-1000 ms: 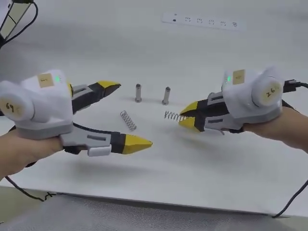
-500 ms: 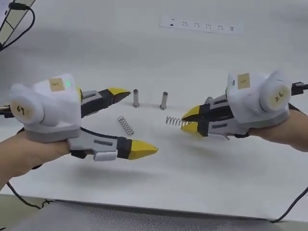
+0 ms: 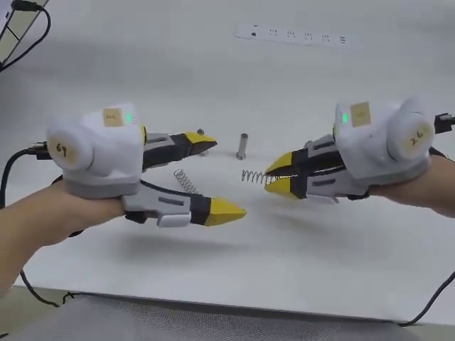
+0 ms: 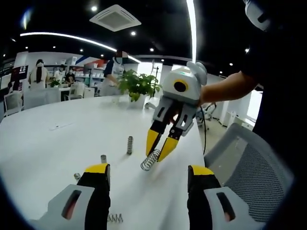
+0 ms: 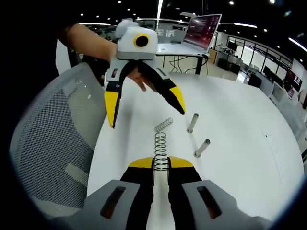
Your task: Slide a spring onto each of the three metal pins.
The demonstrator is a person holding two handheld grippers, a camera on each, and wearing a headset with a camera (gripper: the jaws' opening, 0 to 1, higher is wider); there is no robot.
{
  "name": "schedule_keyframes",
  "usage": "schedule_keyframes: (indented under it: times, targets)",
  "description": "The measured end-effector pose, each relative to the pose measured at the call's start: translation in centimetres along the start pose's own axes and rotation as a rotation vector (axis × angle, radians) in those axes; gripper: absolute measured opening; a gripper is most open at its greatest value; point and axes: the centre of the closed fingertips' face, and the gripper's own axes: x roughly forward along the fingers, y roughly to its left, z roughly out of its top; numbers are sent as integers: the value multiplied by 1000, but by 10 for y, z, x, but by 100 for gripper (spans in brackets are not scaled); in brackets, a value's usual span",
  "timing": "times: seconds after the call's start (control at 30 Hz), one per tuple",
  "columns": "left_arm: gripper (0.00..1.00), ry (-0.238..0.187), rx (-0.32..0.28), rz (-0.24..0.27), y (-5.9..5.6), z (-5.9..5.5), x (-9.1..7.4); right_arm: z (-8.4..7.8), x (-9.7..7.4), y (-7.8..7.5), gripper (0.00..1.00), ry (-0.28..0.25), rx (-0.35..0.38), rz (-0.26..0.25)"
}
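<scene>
Yellow-tipped and pressed together at centre right of the head view, pinches one end of the held spring (image 3: 252,176) with the right gripper (image 3: 272,176). Points that spring's free end left, toward the middle of the frame, roughly level over the white table (image 3: 284,270); cannot tell whether the end touches the top. Carries the left gripper (image 3: 222,176) at centre left with jaws spread wide and nothing between them. Sets its upper tip in front of a partly hidden metal pin (image 3: 200,132), its lower tip lower in the frame over bare tabletop. Has the loose spring (image 3: 185,181) lying flat on the table, seen between those spread jaws. Finds a second metal pin (image 3: 242,145) upright just above the held spring's free end, apart from it and bare. In the right gripper view, shows the held spring rising from the closed tips at bottom centre, the loose spring just beyond it, both pins to the right without springs. Puts a power strip (image 3: 291,34) along the top edge of the head view.
</scene>
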Motion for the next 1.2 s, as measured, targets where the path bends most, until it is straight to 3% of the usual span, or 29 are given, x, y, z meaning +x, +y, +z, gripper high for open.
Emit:
schedule_keyframes:
  times: [0.37, 0.83, 1.2]
  targets:
    - [30, 1, -18, -61, -8, 1, 16, 7, -4, 4, 8, -18, -29, 16]
    - [14, 4, -5, -92, -11, 5, 23, 11, -10, 6, 7, -35, -57, 22]
    - [9, -2, -14, -114, -16, 7, 25, 13, -13, 11, 7, -48, -63, 30]
